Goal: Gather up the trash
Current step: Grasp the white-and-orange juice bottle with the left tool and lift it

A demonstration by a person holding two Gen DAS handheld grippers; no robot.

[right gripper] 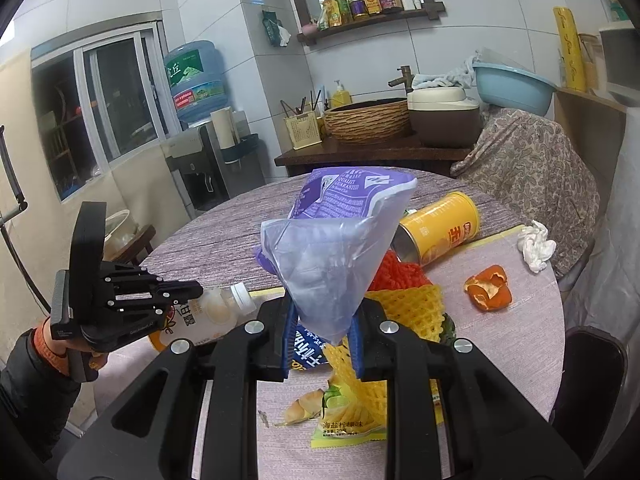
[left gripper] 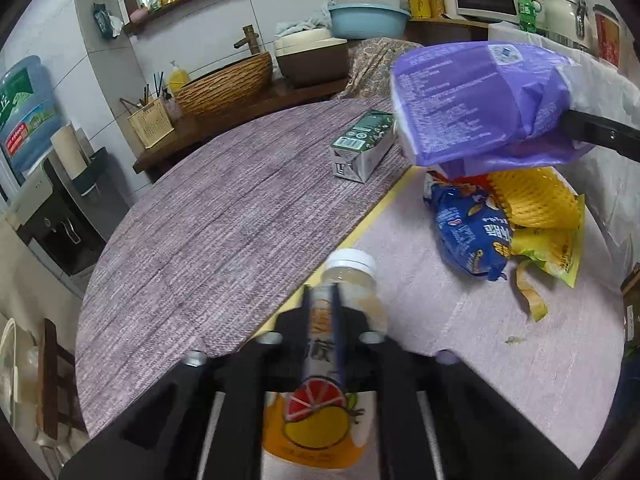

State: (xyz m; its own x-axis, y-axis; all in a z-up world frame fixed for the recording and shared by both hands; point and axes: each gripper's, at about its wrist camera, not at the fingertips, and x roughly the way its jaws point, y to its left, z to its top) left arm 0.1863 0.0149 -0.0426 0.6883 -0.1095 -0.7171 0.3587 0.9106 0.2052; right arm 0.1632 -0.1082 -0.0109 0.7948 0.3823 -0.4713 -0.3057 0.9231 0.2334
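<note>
My left gripper (left gripper: 324, 312) is shut on a plastic drink bottle (left gripper: 320, 364) with a white cap and an orange fruit label, held over the round table's near edge; it also shows in the right wrist view (right gripper: 216, 312). My right gripper (right gripper: 324, 340) is shut on a purple snack bag (right gripper: 332, 240), lifted above the trash pile; the bag also shows in the left wrist view (left gripper: 476, 104). Below it lie a blue snack bag (left gripper: 468, 236), yellow foam netting (right gripper: 416, 308), red foam netting (right gripper: 400, 272) and a yellow-green chip packet (right gripper: 348, 420).
A green milk carton (left gripper: 360, 148) lies on the woven placemat (left gripper: 224, 216). A yellow chip can (right gripper: 440, 228), orange peel (right gripper: 488, 288) and crumpled tissue (right gripper: 536, 244) lie on the pink tablecloth (right gripper: 512, 344). A counter with a basket basin (right gripper: 368, 120) stands behind.
</note>
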